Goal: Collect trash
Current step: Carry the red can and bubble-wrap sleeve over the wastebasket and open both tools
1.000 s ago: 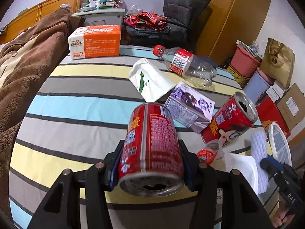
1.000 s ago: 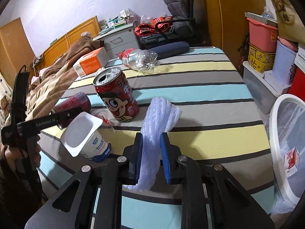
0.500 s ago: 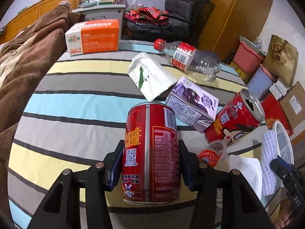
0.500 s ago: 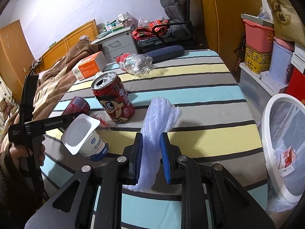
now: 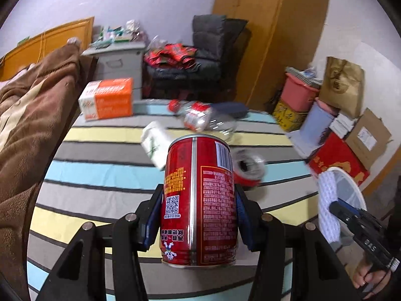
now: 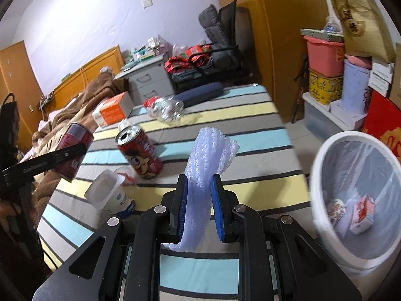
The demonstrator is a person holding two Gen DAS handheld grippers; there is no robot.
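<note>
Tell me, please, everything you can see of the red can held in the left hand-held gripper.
The red metal drink can is a cylinder with a silver seam down its side, a barcode near the top, a QR code and dense yellow and white print. It stands roughly upright, looks undented, and is clamped at mid-height between the blue pads of the left hand-held gripper, which alone touches it, above the striped bedcover. The right wrist view shows its end from the side.

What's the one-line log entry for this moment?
left gripper: shut on red can | right gripper: shut on bubble wrap | bin: right of bed, not reached
</note>
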